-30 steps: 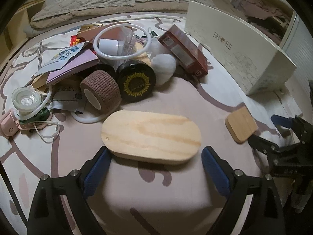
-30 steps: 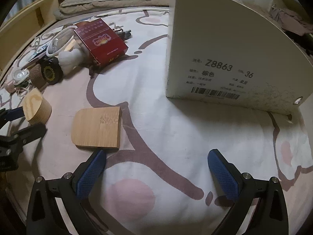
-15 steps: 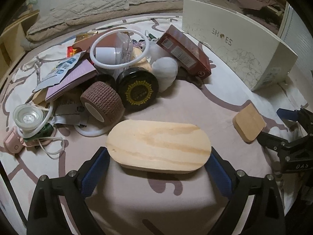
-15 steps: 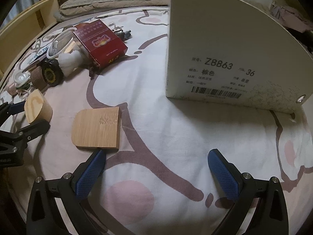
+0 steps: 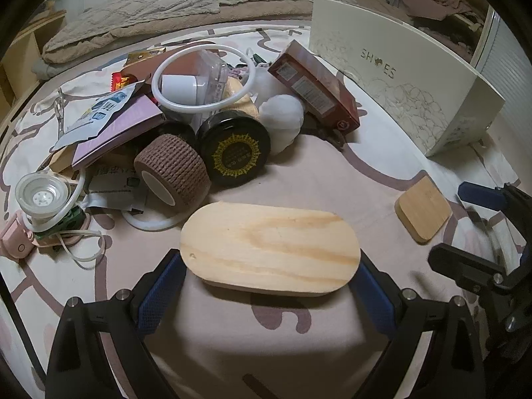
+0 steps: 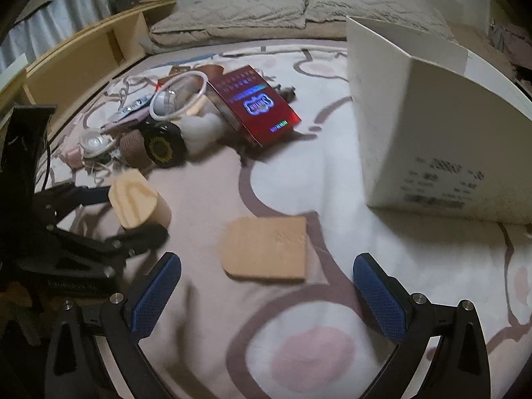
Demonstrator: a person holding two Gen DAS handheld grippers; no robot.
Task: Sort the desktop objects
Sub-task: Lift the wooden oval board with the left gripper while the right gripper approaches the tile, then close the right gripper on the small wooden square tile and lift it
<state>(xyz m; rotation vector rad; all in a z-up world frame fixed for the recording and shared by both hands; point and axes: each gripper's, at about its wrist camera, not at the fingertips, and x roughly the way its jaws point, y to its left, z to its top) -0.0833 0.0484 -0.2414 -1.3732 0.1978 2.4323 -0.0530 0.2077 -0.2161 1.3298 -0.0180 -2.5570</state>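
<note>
Two grippers are at work over a patterned bedspread. The left gripper has its blue pads on the rounded ends of the oval wooden block, one at 9 o'clock and one at 3 o'clock; the block's long axis runs straight across between them, so the left gripper appears to be clamped on it end to end. Whether it is already lifted clear of the cloth I cannot tell.

The right gripper is spread wide and empty. The flat bamboo tile lies at its 12 o'clock, just ahead of the blue pads, its rounded end toward 9 o'clock and its square end toward 3. This hand is plainly the nearer one for that piece.

The block is pale pine with a soft grain, smooth and thick; the tile is thin, darker and matte. Behind the block, at 11 to 12 o'clock in the left view, sits a heap: a ribbed brown bandage roll, a black round tin, a white ring and a red carton. A cream shoebox stands at 2 o'clock, the likely bin.
</note>
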